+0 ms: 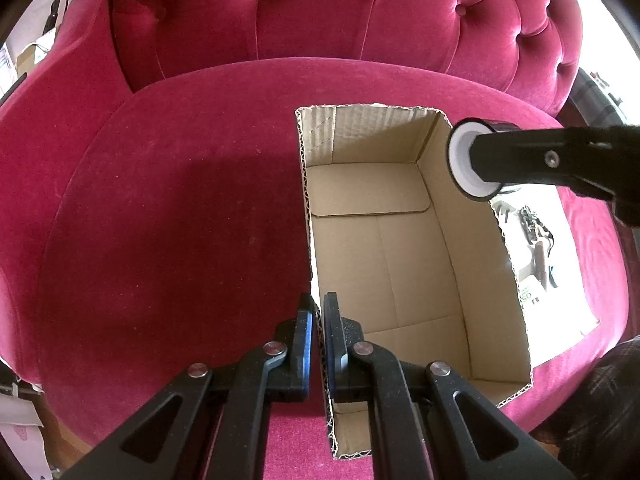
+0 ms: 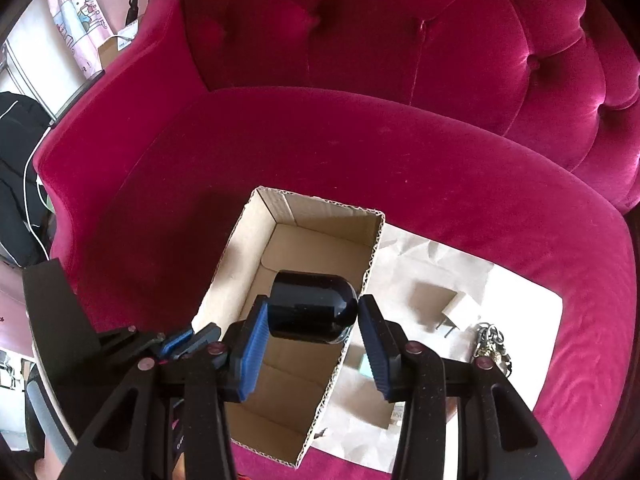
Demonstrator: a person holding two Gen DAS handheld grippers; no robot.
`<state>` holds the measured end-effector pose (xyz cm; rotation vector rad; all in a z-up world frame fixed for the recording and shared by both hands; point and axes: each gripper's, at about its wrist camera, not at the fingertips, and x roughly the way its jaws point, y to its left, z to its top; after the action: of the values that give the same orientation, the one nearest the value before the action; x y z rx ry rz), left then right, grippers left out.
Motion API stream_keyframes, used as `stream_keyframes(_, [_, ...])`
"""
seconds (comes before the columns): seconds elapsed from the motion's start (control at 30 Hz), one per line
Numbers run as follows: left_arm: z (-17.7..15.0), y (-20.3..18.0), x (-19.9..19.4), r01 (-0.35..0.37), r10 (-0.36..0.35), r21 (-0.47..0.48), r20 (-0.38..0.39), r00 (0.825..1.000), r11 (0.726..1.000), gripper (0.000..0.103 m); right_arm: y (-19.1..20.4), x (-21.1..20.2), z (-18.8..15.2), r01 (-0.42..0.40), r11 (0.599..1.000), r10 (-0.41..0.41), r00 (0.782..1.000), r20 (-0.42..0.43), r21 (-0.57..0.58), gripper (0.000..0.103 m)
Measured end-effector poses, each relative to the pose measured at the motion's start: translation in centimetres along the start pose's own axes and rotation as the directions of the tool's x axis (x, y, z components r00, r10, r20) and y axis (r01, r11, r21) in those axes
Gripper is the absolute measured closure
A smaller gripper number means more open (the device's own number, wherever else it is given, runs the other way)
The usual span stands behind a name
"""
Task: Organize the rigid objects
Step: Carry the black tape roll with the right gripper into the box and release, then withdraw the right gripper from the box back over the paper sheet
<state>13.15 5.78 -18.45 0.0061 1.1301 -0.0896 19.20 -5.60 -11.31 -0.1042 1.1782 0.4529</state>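
An open cardboard box [image 1: 400, 248] sits on the pink velvet seat, empty inside; it also shows in the right wrist view [image 2: 256, 256]. My left gripper [image 1: 319, 308] is shut on the box's near left wall. My right gripper [image 2: 312, 312] is shut on a roll of black tape [image 2: 312, 308] and holds it above the box opening. In the left wrist view the tape roll [image 1: 464, 160] with its white core hangs over the box's far right corner.
White paper [image 2: 460, 280] lies on the seat right of the box, with a white plug adapter [image 2: 460, 308] and a key bunch [image 2: 494, 344] on it. The sofa back [image 1: 320, 12] rises behind. Clutter stands off the sofa's left side.
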Motion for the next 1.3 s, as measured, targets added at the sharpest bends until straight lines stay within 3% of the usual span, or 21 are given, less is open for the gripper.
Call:
stream_keyframes(0.7, [-0.1,0.1,-0.1,0.003,-0.003,0.004,0.003,1.0,1.0,0.098,0.6,-0.2,1.5,0.012,1.0,-0.012,0.999,0.034,-0.019,0.055])
stream_keyframes(0.73, [-0.1,0.2,-0.1,0.004,-0.004,0.003,0.003,1.0,1.0,0.098,0.6,-0.2,1.6,0.015,1.0,-0.015,0.999,0.035,-0.013,0.05])
stream_keyframes(0.87, [-0.1,0.2,-0.1,0.006,-0.006,-0.003,0.004,1.0,1.0,0.098,-0.2,-0.4,1.7,0.063,0.998,-0.064,0.996,0.054,0.023,0.012])
stream_keyframes(0.97, [-0.1,0.1,0.0,0.003,-0.003,0.002,0.005,1.0,1.0,0.098,-1.1,-0.6,1.6,0.061,0.997,-0.064,0.996,0.058,0.049,0.001])
stream_keyframes(1.3, [-0.1,0.2,0.1,0.002,-0.002,0.002,0.004,1.0,1.0,0.098,-4.1,-1.4,0.4,0.12,0.989,-0.124,0.992,0.039,0.083,0.0])
